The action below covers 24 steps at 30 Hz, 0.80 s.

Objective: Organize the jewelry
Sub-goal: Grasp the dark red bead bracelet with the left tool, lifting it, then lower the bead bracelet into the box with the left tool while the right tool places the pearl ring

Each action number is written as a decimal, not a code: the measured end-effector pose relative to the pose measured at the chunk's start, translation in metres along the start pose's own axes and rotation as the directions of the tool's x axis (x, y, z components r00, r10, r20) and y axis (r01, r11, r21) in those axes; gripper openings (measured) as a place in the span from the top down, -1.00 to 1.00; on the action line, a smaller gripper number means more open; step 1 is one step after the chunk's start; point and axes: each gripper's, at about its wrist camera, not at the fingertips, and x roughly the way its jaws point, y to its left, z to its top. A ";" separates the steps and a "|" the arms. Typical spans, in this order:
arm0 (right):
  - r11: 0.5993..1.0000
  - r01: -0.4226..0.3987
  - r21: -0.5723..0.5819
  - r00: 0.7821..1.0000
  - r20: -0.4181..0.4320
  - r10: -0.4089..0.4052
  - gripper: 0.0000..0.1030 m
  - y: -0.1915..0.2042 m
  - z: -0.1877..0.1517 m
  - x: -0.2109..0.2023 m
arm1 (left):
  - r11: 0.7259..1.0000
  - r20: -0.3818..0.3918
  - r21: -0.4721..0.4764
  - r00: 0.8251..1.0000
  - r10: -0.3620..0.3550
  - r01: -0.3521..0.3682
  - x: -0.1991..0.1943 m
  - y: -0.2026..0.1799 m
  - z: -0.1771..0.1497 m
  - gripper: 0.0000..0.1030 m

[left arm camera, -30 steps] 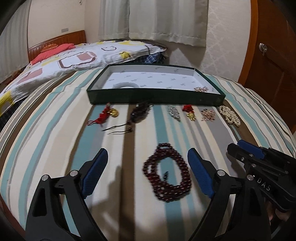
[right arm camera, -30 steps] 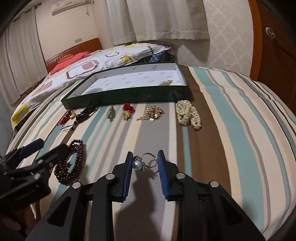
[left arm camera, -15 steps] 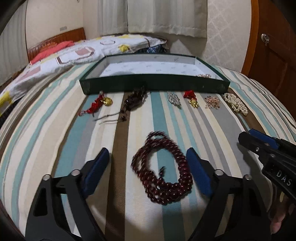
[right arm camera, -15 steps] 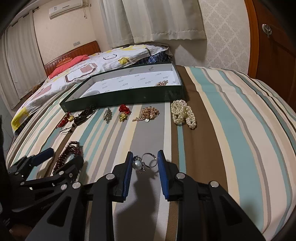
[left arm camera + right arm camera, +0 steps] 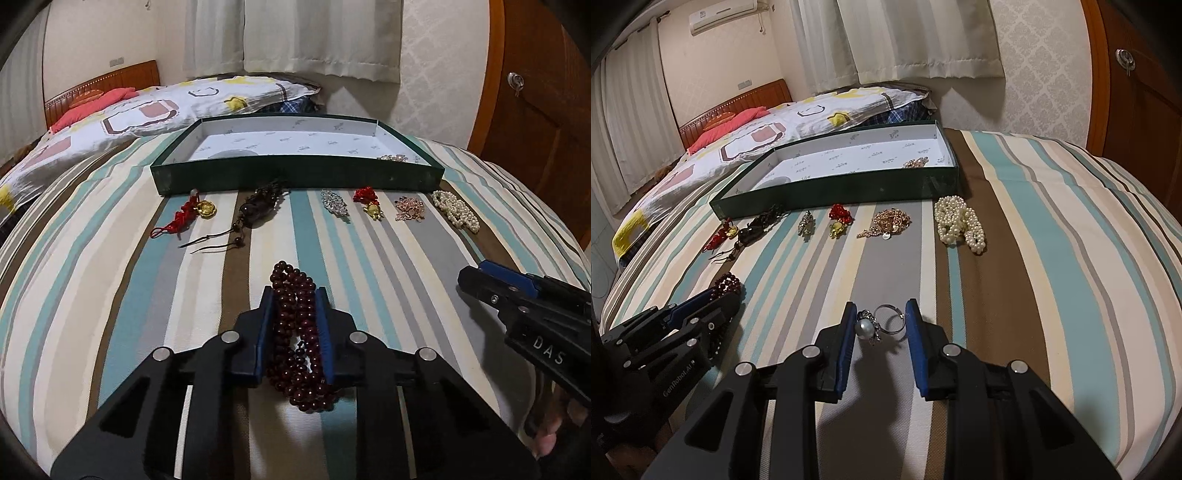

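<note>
My left gripper (image 5: 294, 295) is shut on the dark red bead necklace (image 5: 297, 343), which lies bunched on the striped bedspread. My right gripper (image 5: 881, 308) holds a pearl ring (image 5: 877, 323) between its blue pads, shut on it just above the bedspread; it also shows at the right of the left wrist view (image 5: 480, 273). A green tray (image 5: 295, 177) with a white lining lies beyond, with a gold brooch (image 5: 393, 157) in its right corner.
In a row before the tray lie a red tassel charm (image 5: 188, 214), a dark bead pendant (image 5: 258, 206), a silver brooch (image 5: 334, 203), a red and gold charm (image 5: 369, 203), a rose-gold chain (image 5: 409, 208) and a pearl bracelet (image 5: 456, 210). Pillows lie behind; a wooden door stands right.
My left gripper has closed from wide open onto the red bead necklace. The right gripper has kept the ring and barely moved.
</note>
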 end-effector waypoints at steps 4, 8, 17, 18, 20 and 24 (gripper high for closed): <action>1.000 0.000 -0.002 1.000 0.016 0.000 0.46 0.000 0.002 -0.003 | 1.000 0.004 0.001 1.000 0.002 -0.002 -0.001 0.000 0.001 0.62; 1.000 -0.001 -0.010 0.999 0.033 0.001 0.46 0.002 0.005 -0.006 | 1.000 0.034 0.014 0.999 0.013 -0.013 -0.008 0.002 0.004 0.62; 1.000 0.001 -0.028 0.998 0.063 0.001 0.46 0.008 0.018 -0.011 | 0.999 0.096 0.023 0.995 0.022 -0.024 -0.021 0.004 0.023 0.62; 1.000 0.002 -0.030 0.997 0.071 0.000 0.46 0.008 0.022 -0.011 | 1.000 0.101 0.021 0.995 0.021 -0.024 -0.021 0.005 0.026 0.62; 0.999 0.003 -0.033 0.997 0.081 0.000 0.46 0.009 0.029 -0.011 | 1.000 0.115 0.011 0.993 0.018 -0.019 -0.022 0.007 0.036 0.62; 0.999 0.003 -0.048 0.993 0.115 0.002 0.46 0.011 0.052 -0.009 | 1.000 0.140 0.013 0.990 0.014 -0.016 -0.019 0.010 0.057 0.62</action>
